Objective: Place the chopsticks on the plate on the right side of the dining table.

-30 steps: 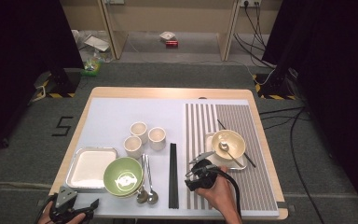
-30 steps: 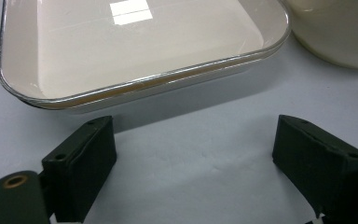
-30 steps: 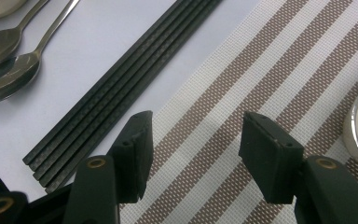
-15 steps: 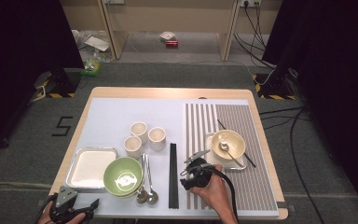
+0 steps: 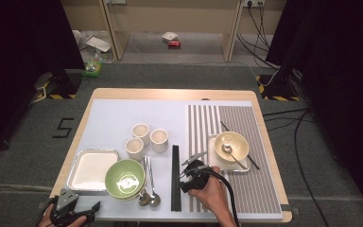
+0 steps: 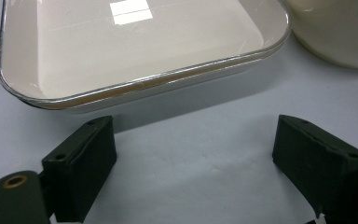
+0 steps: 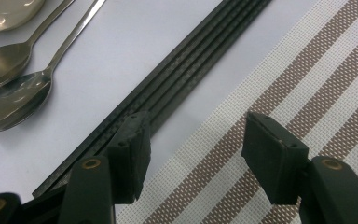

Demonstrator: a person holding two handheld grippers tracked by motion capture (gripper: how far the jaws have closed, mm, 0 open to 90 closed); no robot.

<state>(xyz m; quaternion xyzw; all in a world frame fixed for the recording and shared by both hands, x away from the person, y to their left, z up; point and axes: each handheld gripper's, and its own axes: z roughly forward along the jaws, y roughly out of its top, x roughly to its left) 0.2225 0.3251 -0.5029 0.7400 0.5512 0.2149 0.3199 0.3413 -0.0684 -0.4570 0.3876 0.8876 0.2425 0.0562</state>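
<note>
Pale-topped wooden table (image 5: 123,111) with striped placemat (image 5: 246,189), grey carpet (image 5: 38,156) around.

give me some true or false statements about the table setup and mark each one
1. Three small cream ceramic cups stand together near the middle of the table. True.
2. The green round bowl sits on the striped mat. False: it sits on the white surface beside the white rectangular tray.
3. The right gripper has its jaws apart with nothing between them. True: they hang over the edge of the brown-and-white striped woven mat, next to the black chopsticks.
4. A metal spoon lies inside the green bowl. False: a metal spoon lies in the cream round bowl.
5. The left gripper grips the tray. False: its jaws are open in front of it.
</note>
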